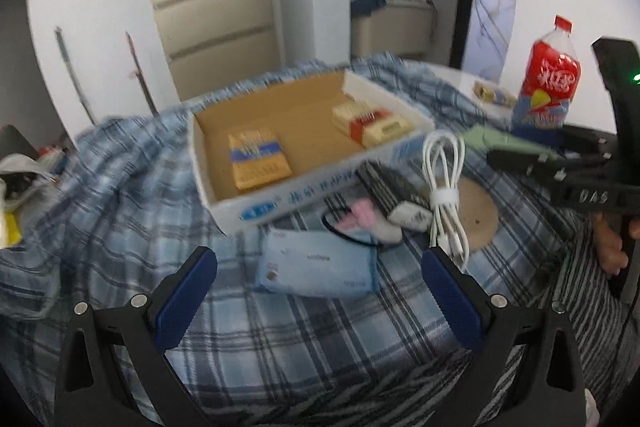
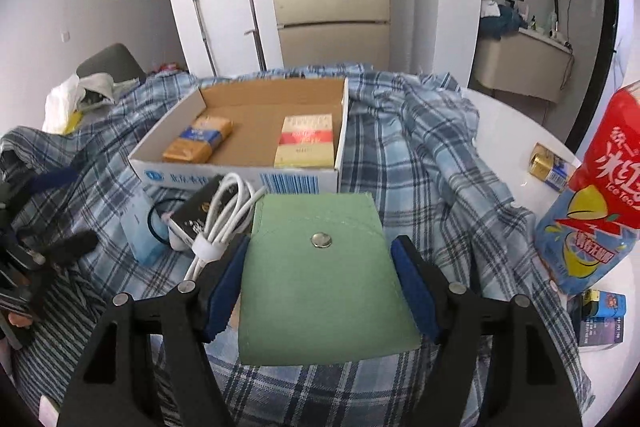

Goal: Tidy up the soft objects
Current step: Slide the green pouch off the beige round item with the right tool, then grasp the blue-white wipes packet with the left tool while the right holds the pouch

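Observation:
My right gripper [image 2: 320, 287] is shut on a green cloth pouch [image 2: 320, 287] with a metal snap, held above the plaid cloth in front of the cardboard box [image 2: 240, 179]; the pouch also shows in the left wrist view [image 1: 500, 141]. My left gripper [image 1: 320, 291] is open and empty, low over a light blue tissue pack [image 1: 316, 267]. The box [image 1: 256, 205] holds a yellow-blue packet [image 1: 258, 159] and a red-cream packet [image 1: 370, 123]. A pink and white small soft item [image 1: 364, 219] lies by the box front.
A white coiled cable [image 1: 444, 187], a black-and-white box [image 1: 396, 195] and a round cork coaster [image 1: 476, 211] lie in front of the box. A red iced-tea bottle [image 2: 596, 195], a gold pack [image 2: 550, 167] and a small carton [image 2: 600, 315] stand on the right.

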Action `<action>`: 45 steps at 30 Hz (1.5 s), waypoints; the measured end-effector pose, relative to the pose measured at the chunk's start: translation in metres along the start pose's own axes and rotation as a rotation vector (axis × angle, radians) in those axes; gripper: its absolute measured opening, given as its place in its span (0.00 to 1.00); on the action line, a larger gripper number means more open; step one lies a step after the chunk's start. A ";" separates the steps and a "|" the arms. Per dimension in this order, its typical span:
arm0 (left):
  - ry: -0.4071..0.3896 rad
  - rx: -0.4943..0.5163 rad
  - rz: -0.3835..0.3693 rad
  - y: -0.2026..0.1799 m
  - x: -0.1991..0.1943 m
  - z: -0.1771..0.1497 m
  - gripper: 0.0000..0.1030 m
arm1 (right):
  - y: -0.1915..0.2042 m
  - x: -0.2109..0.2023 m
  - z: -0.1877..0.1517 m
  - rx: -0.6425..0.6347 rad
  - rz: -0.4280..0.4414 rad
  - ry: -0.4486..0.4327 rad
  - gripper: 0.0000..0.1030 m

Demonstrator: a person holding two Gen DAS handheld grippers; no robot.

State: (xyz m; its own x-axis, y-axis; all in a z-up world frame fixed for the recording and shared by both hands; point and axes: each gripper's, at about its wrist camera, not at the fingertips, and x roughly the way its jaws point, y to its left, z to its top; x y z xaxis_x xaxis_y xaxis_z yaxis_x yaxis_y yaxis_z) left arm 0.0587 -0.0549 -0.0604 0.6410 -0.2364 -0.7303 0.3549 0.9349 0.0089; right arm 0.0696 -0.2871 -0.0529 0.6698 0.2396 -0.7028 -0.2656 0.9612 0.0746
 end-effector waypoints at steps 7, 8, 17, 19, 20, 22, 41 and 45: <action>0.142 0.003 -0.079 0.005 0.029 0.005 1.00 | -0.007 -0.015 0.003 0.046 -0.018 -0.087 0.54; 0.152 0.009 -0.077 0.005 0.031 0.006 1.00 | -0.008 -0.014 0.004 0.047 -0.011 -0.082 0.53; 0.200 0.053 -0.060 0.005 0.049 0.009 1.00 | -0.011 -0.001 0.003 0.064 -0.005 -0.011 0.63; 0.213 0.052 -0.054 0.005 0.054 0.009 1.00 | -0.014 0.000 0.002 0.075 -0.007 -0.005 0.63; 0.222 0.050 -0.051 0.006 0.056 0.009 1.00 | -0.014 0.001 0.002 0.078 -0.011 -0.001 0.63; 0.230 0.042 -0.053 0.008 0.059 0.009 1.00 | -0.015 0.002 0.002 0.084 -0.019 0.004 0.63; 0.065 -0.028 -0.022 0.019 0.005 0.004 0.71 | -0.036 -0.016 0.007 0.196 -0.073 0.022 0.73; -0.042 -0.036 0.001 0.018 -0.023 -0.003 0.71 | -0.033 -0.011 0.001 0.190 -0.067 0.100 0.75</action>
State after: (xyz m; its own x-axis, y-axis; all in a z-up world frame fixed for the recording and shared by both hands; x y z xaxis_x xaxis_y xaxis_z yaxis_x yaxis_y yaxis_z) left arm 0.0486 -0.0319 -0.0455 0.6697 -0.2460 -0.7007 0.3299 0.9439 -0.0161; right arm 0.0720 -0.3214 -0.0465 0.6072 0.1692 -0.7763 -0.0814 0.9852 0.1511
